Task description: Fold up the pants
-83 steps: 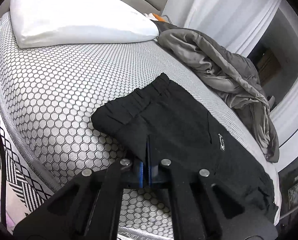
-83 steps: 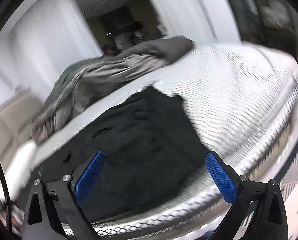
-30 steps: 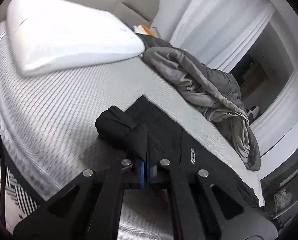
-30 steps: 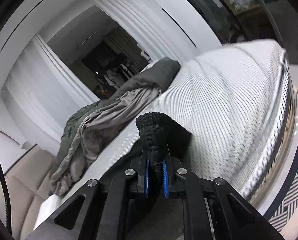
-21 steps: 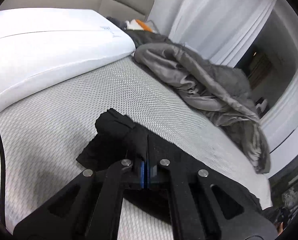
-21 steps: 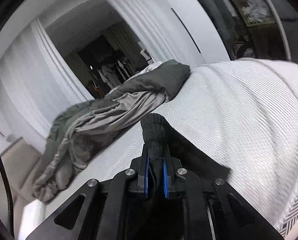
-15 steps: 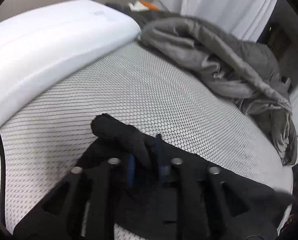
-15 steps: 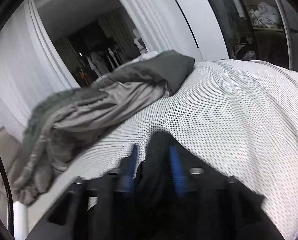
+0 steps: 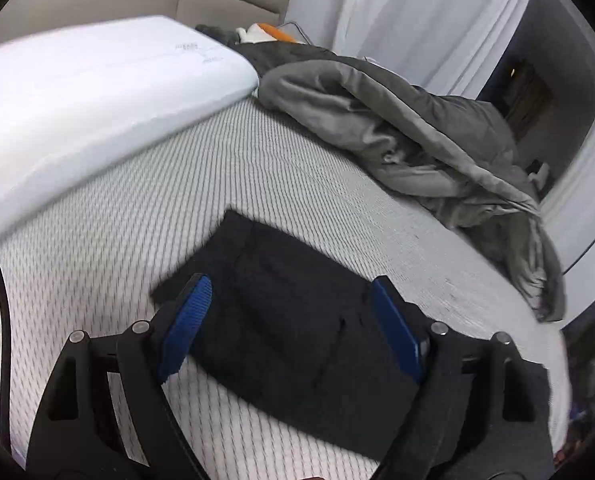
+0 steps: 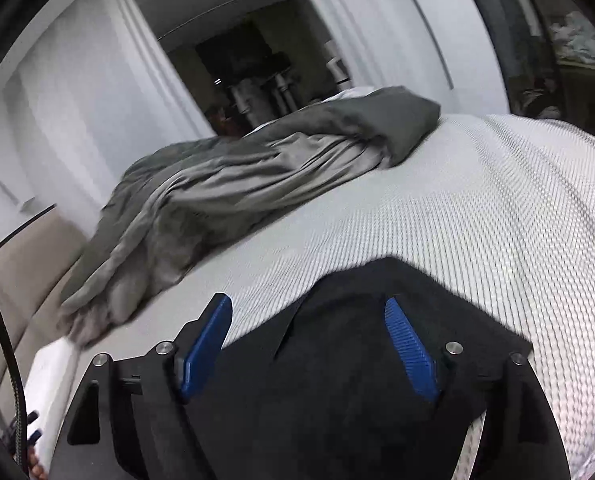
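Two grippers hang over the black pants (image 9: 289, 312), which lie flat on the mattress (image 9: 137, 208); the left gripper (image 9: 293, 320) has its blue pads (image 9: 185, 320) wide apart and opening, cloth below and between them but not pressed; the right gripper (image 10: 309, 344) is likewise spread and opening, its pads (image 10: 409, 348) clear of the fabric (image 10: 357, 380) underneath. Neither holds anything.

From the left wrist view the pants show as a dark folded slab whose long axis runs from the upper left, near the pillow (image 9: 89, 96), down toward the lower right and the bed's edge; the near left corner sits just beside the left pad, the far edge straight ahead of the fingers. From the right wrist view the cloth fills the space below the fingers and ends in an edge just ahead of them, white mattress beyond. Each hand seems to be over its own end of the slab, so whichever edge is taken next is about as near to one as to the other; I cannot tell which layer is uppermost, since the black hides the seams.

Around it: the grey duvet (image 9: 417, 132) is heaped along the far side, well apart from the pants; the pillow lies near but not touching. Nothing rests on the cloth, and the mattress ahead looks free for another fold.
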Action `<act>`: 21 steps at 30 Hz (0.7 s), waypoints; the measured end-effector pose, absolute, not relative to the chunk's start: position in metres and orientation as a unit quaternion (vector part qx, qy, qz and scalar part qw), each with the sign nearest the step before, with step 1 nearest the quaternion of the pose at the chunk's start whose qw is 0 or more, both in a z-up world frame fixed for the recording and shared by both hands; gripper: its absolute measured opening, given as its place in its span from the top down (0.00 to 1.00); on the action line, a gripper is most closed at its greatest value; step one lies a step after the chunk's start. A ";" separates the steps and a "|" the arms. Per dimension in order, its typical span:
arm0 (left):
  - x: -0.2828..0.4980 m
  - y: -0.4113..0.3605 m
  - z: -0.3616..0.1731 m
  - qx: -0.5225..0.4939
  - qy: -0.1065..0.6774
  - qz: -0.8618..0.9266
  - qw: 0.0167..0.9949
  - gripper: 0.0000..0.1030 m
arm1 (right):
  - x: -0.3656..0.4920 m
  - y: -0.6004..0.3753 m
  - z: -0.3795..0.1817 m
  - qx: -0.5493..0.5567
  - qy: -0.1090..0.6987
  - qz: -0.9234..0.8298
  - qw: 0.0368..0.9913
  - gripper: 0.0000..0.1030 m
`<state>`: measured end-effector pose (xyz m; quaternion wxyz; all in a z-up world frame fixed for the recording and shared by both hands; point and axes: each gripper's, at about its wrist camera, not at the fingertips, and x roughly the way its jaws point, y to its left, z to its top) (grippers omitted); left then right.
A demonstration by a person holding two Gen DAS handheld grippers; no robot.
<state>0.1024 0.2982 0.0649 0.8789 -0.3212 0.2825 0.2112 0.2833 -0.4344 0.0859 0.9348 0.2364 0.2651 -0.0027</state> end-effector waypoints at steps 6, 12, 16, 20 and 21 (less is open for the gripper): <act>0.061 0.278 0.015 -0.386 0.310 0.179 0.850 0.23 | 0.243 -0.471 0.047 0.296 0.300 -0.006 0.907 0.13; 0.072 0.273 -0.033 -0.414 0.362 0.155 0.821 0.26 | 0.242 -0.521 -0.009 0.368 0.370 -0.020 0.853 0.13; 0.081 0.277 -0.039 -0.439 0.331 0.152 0.821 0.39 | 0.269 -0.535 -0.039 0.426 0.374 0.017 0.824 0.18; 0.085 0.282 -0.043 -0.428 0.317 0.187 0.825 0.90 | 0.295 -0.527 -0.038 0.400 0.357 0.012 0.844 0.62; 0.084 0.282 -0.040 -0.426 0.308 0.187 0.830 0.94 | 0.301 -0.524 -0.041 0.392 0.363 0.000 0.846 0.69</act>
